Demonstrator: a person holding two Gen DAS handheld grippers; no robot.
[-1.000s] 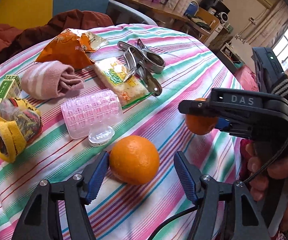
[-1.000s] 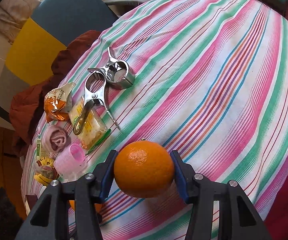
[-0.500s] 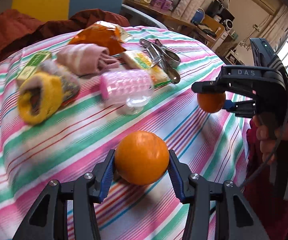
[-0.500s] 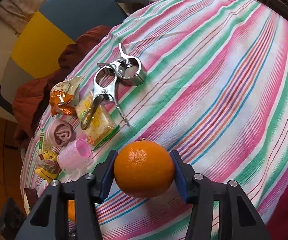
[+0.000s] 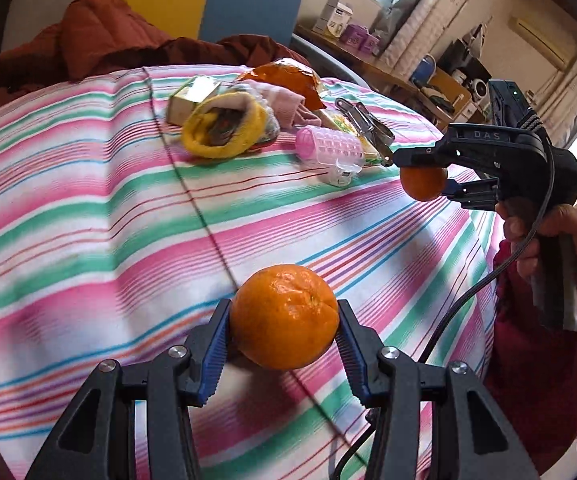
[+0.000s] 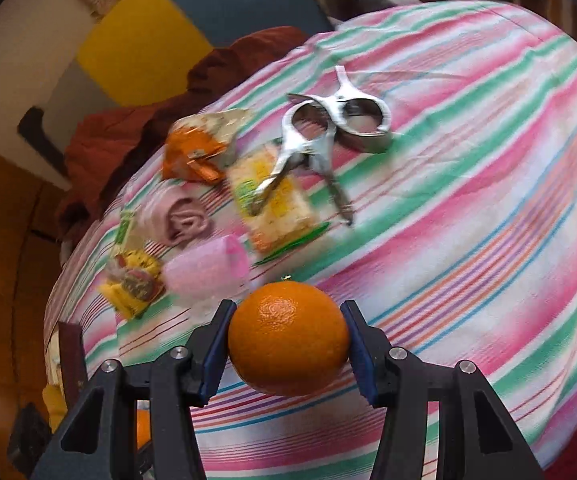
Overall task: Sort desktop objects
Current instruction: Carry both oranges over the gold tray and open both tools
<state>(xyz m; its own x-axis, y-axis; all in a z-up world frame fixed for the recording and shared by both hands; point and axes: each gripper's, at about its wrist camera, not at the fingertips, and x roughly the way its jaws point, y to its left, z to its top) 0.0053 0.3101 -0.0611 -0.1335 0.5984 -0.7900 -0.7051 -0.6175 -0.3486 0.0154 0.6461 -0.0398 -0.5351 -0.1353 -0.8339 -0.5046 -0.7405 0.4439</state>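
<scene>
My left gripper (image 5: 283,334) is shut on an orange (image 5: 283,317), its blue pads pressing both sides, and holds it above the striped tablecloth (image 5: 88,216). My right gripper (image 6: 288,344) is shut on a second orange (image 6: 288,338), also held off the cloth. In the left wrist view the right gripper (image 5: 424,176) shows at the right with its orange (image 5: 422,184) and a person's hand (image 5: 560,240) on the handle. A sliver of the first orange (image 6: 143,428) peeks out low in the right wrist view.
A cluster lies at the far side: pink hair roller (image 5: 330,146), yellow sock bundle (image 5: 224,130), pink sock (image 6: 180,218), orange snack bag (image 6: 192,152), cracker packet (image 6: 276,200), green box (image 5: 192,98), metal clamps (image 6: 328,132). A red-brown jacket (image 5: 108,40) drapes a chair behind.
The left gripper closed on the orange on the cloth, lifted it and swung toward the table's left. The right gripper kept its orange and shifted a little with a roll.
</scene>
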